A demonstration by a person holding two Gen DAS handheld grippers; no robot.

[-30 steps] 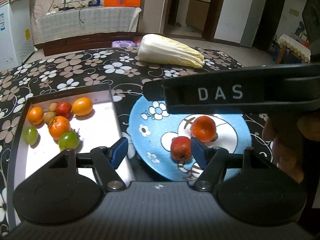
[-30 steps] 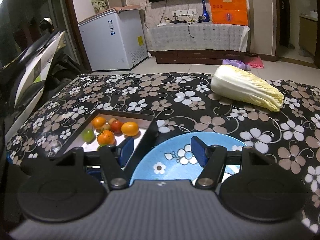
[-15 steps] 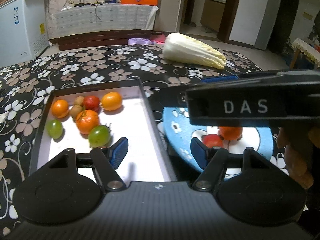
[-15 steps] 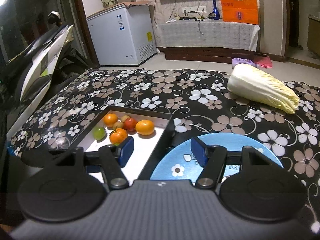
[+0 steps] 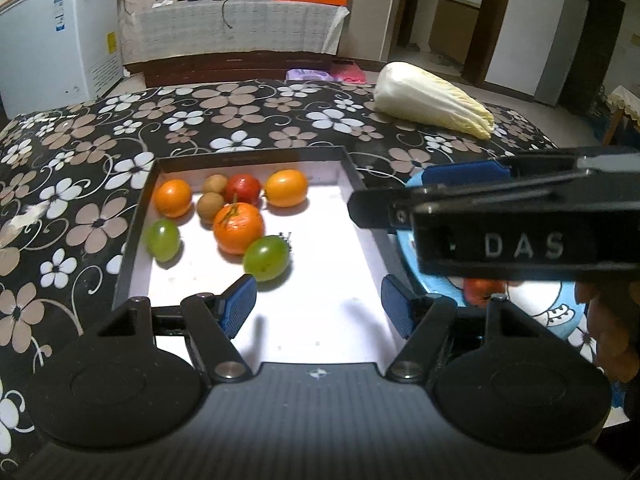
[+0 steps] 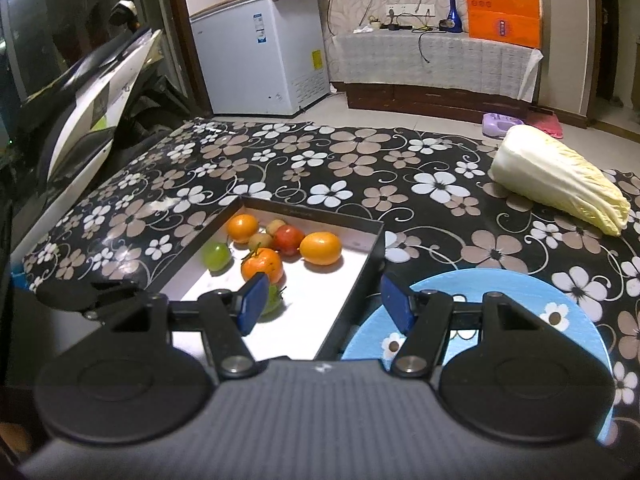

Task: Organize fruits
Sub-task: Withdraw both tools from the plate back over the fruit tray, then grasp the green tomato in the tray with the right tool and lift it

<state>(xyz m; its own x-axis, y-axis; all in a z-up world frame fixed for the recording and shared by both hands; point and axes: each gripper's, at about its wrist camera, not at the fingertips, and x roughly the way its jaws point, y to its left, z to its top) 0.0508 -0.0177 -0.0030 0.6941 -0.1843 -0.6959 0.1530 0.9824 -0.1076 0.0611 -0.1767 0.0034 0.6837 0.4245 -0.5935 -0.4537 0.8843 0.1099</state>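
Note:
A black-walled tray [image 5: 136, 236] with a white floor holds several fruits: oranges [image 5: 238, 227], green ones [image 5: 266, 258], a red one [image 5: 243, 189] and small brown ones. My left gripper [image 5: 316, 306] hangs open over the tray's bare near half, nothing between its blue pads. To the right lies a blue flowered plate [image 5: 560, 304] with a red-orange fruit [image 5: 478, 292], mostly hidden behind my right gripper's body. In the right wrist view my right gripper [image 6: 322, 300] stands open over the tray's right wall [image 6: 352, 292], beside the plate [image 6: 520, 284]; its jaws are empty.
A napa cabbage [image 5: 432, 100] lies at the table's far right on the black flowered cloth [image 5: 240, 120]. A person's hand [image 5: 612, 320] holds the right gripper. Beyond the table stand a white chest freezer [image 6: 260, 52] and a low cabinet [image 6: 436, 60].
Both grippers have swung left: the left view moved from over the blue plate to over the tray, and the right view now straddles the tray's right wall. Openings look unchanged.

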